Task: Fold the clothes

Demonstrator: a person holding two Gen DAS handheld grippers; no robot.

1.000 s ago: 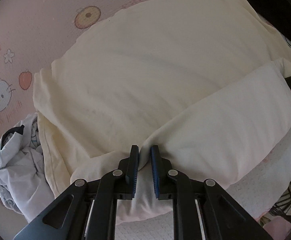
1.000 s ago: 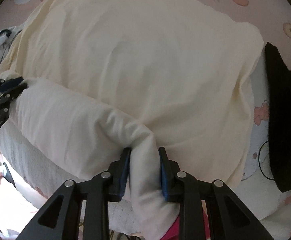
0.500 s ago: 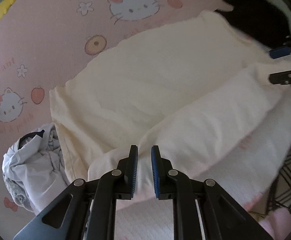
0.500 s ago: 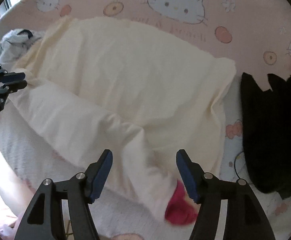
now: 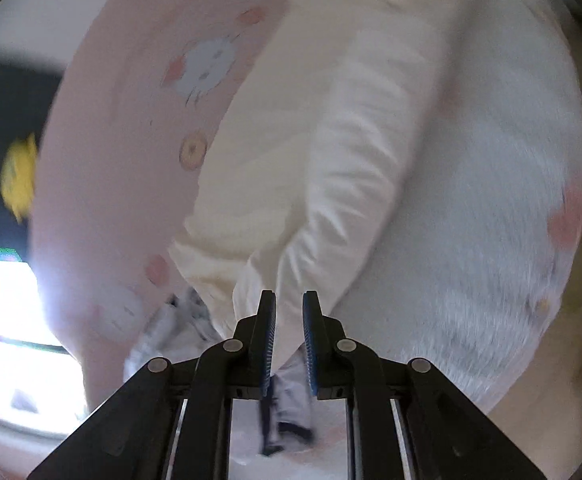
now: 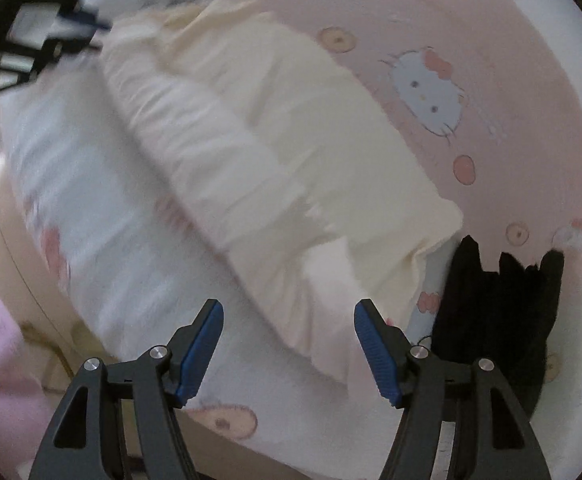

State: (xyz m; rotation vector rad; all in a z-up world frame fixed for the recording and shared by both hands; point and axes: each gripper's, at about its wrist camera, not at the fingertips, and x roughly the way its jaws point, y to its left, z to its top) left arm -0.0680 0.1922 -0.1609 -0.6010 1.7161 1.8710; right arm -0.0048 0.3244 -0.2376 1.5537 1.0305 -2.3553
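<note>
– Two claws work here. What is the state of each?

– Left claw (image 5: 289,320): pads pressed nearly together, pinching the near end of the wide cream garment (image 5: 331,152) of soft cloth. Right claw (image 6: 289,320): spread wide. Its jaws have just been opening, and no pad touches cloth. The garment's other end lies just beyond its tips.

– Where is the garment?

– It lies on the bed, on the pink cartoon-cat printed sheet (image 5: 131,160), close to the bed's near edge. One long edge is folded over as a thick band.

– Which way does it point?

– The long axis follows that band. In the left wrist view it runs from the claw tips up and to the right. In the right wrist view it runs from upper left to lower right. The axis joins the two claws, roughly parallel to the near edge of the bed.

– What can go wrong?

– Three faults are likely:
1. Only one end is held. Any pull by the left claw probably drags the whole garment and skews the band.
2. The released end is loose, so it may slump or unroll and lose the fold.
3. That end lies just beside a flat black cloth item (image 6: 491,300), and a crumpled pale grey-white garment (image 5: 163,332) sits by the left claw. A careless regrasp may catch the wrong fabric.

– Any limit on these readings?

– Both views are blurred, so the fold's edge alignment cannot be confirmed.
</note>
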